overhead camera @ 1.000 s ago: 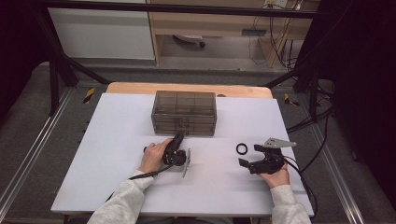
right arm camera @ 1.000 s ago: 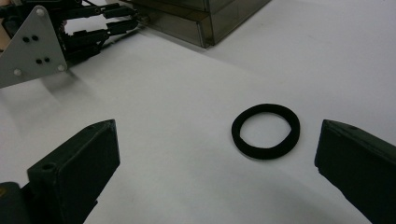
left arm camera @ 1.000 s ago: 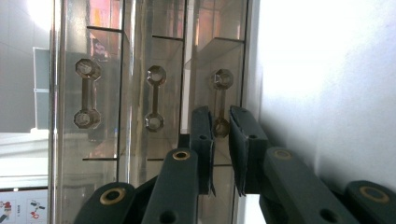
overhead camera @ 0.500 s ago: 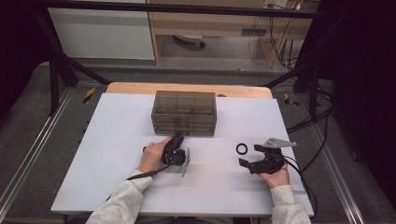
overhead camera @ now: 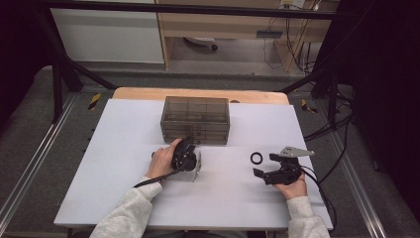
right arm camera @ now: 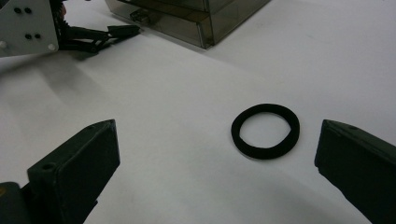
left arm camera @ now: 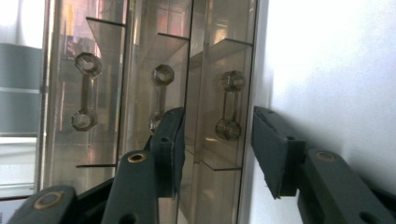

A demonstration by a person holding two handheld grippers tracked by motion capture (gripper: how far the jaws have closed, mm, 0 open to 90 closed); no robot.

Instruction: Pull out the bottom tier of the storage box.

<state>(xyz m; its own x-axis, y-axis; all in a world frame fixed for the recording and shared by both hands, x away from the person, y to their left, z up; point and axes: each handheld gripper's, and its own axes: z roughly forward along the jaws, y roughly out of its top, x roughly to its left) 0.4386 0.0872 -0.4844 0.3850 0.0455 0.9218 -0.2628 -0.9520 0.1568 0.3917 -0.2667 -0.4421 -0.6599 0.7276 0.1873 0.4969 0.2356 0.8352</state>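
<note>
Drawer cabinet, a smoky see-through box with several drawers, stands toward the far middle of the white tabletop. The left tongs are laid on their side right at its front. In the left gripper view the left tongs have their two black jaws partly apart, having just been opening, with a drawer handle seen in the gap ahead of them; the pads do not press on it. Whether the near jaw touches the cabinet front cannot be told, since the clear plastic throws reflections and the handles repeat across neighbouring drawers. The cabinet's contents are hard to make out through the tinted walls, and its top and bottom run off the edges of that view.

On the right side of the tabletop the right tongs rest low in the person's hand, jaws spread wide and holding nothing. A black ring lies flat on the surface just ahead of them. In the right gripper view the ring sits between the two jaws but nearer one of them, touching neither. The right tongs are cut off at the lower corners there, and the cabinet's corner is clipped by the top edge.
</note>
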